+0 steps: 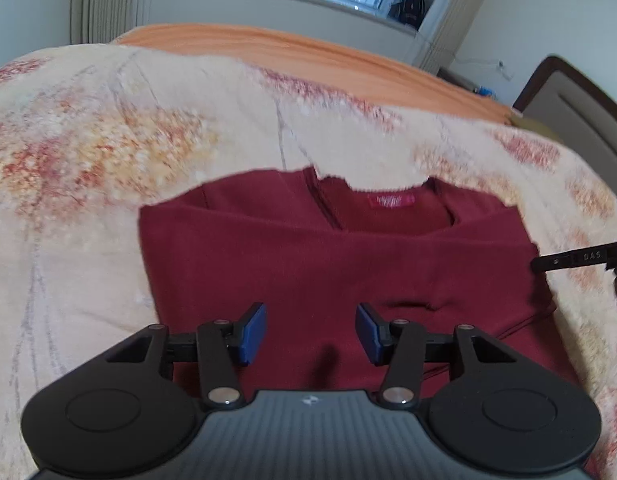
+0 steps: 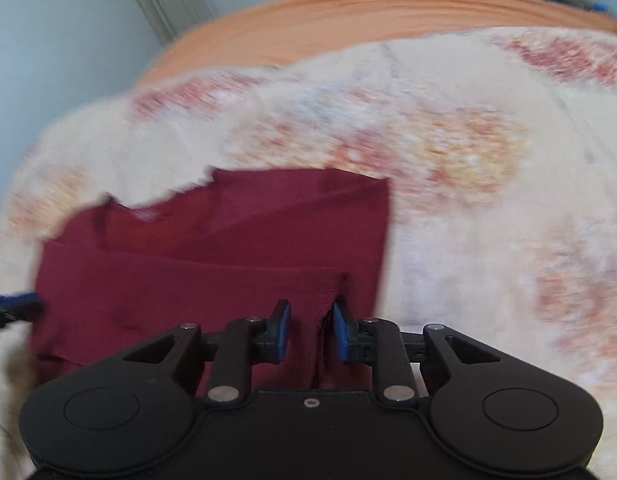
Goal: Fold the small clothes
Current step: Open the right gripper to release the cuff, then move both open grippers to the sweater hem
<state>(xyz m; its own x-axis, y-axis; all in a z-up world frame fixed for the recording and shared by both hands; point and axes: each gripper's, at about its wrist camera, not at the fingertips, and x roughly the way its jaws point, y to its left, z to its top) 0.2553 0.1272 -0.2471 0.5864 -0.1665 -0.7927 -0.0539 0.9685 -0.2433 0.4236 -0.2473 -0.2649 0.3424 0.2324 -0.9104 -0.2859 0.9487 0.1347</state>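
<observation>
While both grippers hang over the bed, the dark red top point(image 1: 328, 264) lies flat on the floral blanket point(image 1: 108, 152), directly under and ahead of both sets of tongs, neckline and pink label point(image 1: 390, 201) at the far edge.

Left gripper point(image 1: 311, 334): jaws stand wide, nothing between the blue pads point(image 1: 254, 332), only flat cloth below them. Reads as let go.

Right gripper point(image 2: 310, 332): jaws narrow. A raised pleat of the top's hem stands in the gap between its pads point(image 2: 340, 334). View is motion-blurred; pads look just clear of the pleat rather than pressing it, so I take it as loosened, not clamped. Its finger also shows at the right edge of the left view, beside the top's right side.

Judgement: lower part looks folded up over the body, so the fold is partly done.

Risks from here:
- pleat snags on a right pad as the gripper lifts, dragging the folded layer open; cause is the narrow gap
- fleecy blanket gives poor sliding, so any sideways tug would rumple the top
- bump near the right tongs stays in and the next fold comes out crooked
</observation>
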